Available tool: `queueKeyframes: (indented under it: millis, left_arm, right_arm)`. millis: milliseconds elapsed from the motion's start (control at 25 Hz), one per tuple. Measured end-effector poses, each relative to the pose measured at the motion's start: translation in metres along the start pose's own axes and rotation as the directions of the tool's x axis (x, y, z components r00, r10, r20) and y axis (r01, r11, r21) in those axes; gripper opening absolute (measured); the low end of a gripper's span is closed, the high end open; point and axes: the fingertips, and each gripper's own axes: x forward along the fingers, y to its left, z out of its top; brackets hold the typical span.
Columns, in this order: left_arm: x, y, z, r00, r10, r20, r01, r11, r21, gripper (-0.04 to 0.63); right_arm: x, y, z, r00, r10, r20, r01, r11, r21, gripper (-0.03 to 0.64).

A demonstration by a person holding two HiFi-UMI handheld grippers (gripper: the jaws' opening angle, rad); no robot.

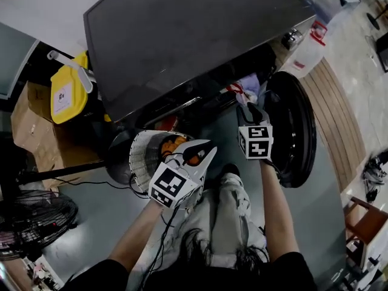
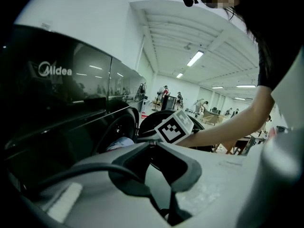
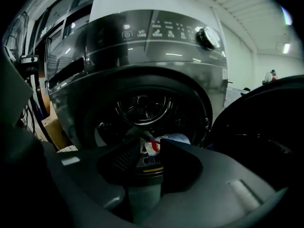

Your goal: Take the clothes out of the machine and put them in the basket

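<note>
Clerk: Firstly, right gripper (image 3: 149,145): condition?
Checker: Jaws apart, nothing clamped. Clothes (image 3: 175,138), red, white and pale blue, lie just beyond its tips in the mouth of the machine (image 3: 142,56); door (image 1: 297,132) swung open to its right.
Clerk: Left gripper (image 1: 206,151)?
Checker: Jaw tips drawn together, nothing held. Basket (image 1: 140,156), white, sits at its left, lower down, with an orange item (image 1: 173,143) inside.

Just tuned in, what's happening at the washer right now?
A person is unloading the washing machine, whose door stands open. The right gripper is at the drum mouth, jaws apart, with a red-and-white cloth showing between the tips. The left gripper hangs empty, tips close together, by the white basket, which holds something orange.
</note>
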Motion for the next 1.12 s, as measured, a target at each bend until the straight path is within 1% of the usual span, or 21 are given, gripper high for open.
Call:
queueKeyframes:
  millis: [200,360,520,600,760,920,1000,1040,1120]
  left_arm:
    - [0.029,0.020,-0.031,0.999,0.015,-0.029,-0.015,1.000,0.003,0.025]
    - [0.048,0.034,-0.052,0.999,0.030,-0.026,-0.030,0.999,-0.010,0.041]
    - [0.060,0.044,-0.067,0.999,0.034,-0.024,-0.034,0.999,0.010,0.048]
    - [0.064,0.050,-0.076,0.999,0.034,-0.036,-0.034,0.999,0.006,0.049]
    - [0.069,0.053,-0.083,0.999,0.025,-0.036,-0.025,1.000,-0.010,0.049]
    - [0.070,0.058,-0.082,0.999,0.028,-0.019,-0.028,1.000,0.000,0.049]
    - [0.068,0.060,-0.083,0.999,0.029,-0.012,-0.029,1.000,-0.002,0.049]
    - [0.068,0.061,-0.084,0.999,0.031,-0.010,-0.031,1.000,-0.003,0.049]
    - [0.065,0.063,-0.087,0.999,0.039,-0.013,-0.039,0.999,-0.001,0.049]
  right_arm:
    - [0.044,-0.015,-0.025,0.999,0.010,-0.040,-0.012,0.999,-0.046,0.169]
    - [0.078,-0.026,-0.045,0.997,0.016,-0.072,-0.021,0.997,-0.071,0.183]
    - [0.107,-0.029,-0.058,0.995,0.020,-0.099,-0.030,0.995,-0.096,0.204]
    - [0.120,-0.030,-0.060,0.994,0.018,-0.107,-0.029,0.994,-0.107,0.219]
    - [0.141,-0.038,-0.065,0.992,-0.004,-0.123,-0.011,0.993,-0.118,0.227]
    - [0.159,-0.045,-0.075,0.979,-0.038,-0.199,0.009,0.989,-0.147,0.227]
    - [0.166,-0.051,-0.082,0.971,-0.064,-0.230,0.031,0.989,-0.146,0.220]
    - [0.168,-0.055,-0.084,0.968,-0.081,-0.238,0.048,0.989,-0.142,0.202]
    - [0.168,-0.063,-0.087,0.962,-0.111,-0.250,0.079,0.988,-0.133,0.115]
